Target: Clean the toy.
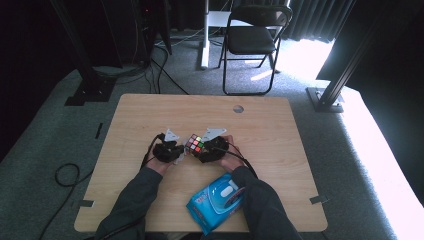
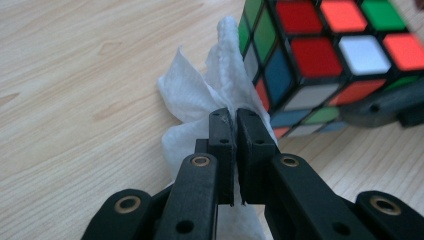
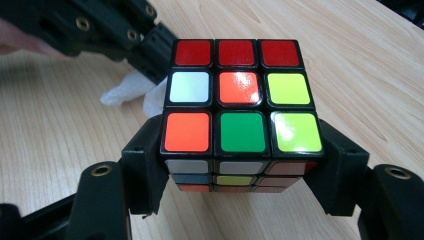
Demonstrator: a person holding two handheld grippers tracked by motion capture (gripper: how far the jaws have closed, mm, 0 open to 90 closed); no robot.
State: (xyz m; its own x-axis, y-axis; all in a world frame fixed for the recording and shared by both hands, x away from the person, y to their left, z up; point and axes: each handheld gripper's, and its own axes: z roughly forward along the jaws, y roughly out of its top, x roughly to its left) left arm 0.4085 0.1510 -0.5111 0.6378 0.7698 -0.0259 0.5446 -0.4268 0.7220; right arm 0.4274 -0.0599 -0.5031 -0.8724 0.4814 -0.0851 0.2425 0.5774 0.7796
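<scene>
Rubik's cube (image 3: 241, 112) sits clamped between the two jaws of the right gripper (image 3: 242, 175), held just above the wooden table (image 1: 280, 130) near its middle, with a red, white, orange, yellow and green face turned up toward that gripper's camera. The right jaws stand about as wide as the cube, pads pressed on its two opposite sides. Just beside it, on the person's left, the left gripper (image 2: 235, 125) has its jaws pinched nearly together on a bunched white wipe (image 2: 200, 95), whose folds stick out past the jaw tips. Seen along the left gripper, the cube (image 2: 320, 55) lies ahead and off to the right of the jaw tips, and the upper fold of the wipe leans against the cube's near side face, or very nearly so; I cannot quite tell whether it presses. A cube has no long axis to speak of, so what matters, I'd judge, is that the wipe is already at the side face nearest the left hand, and the wiping stroke would run across that face while the right hand keeps the cube steady. Nearer the person, by the right forearm, a blue pack of wet wipes (image 1: 212, 200) lies flat on the table; its flap looks shut, so its contents are hidden.
</scene>
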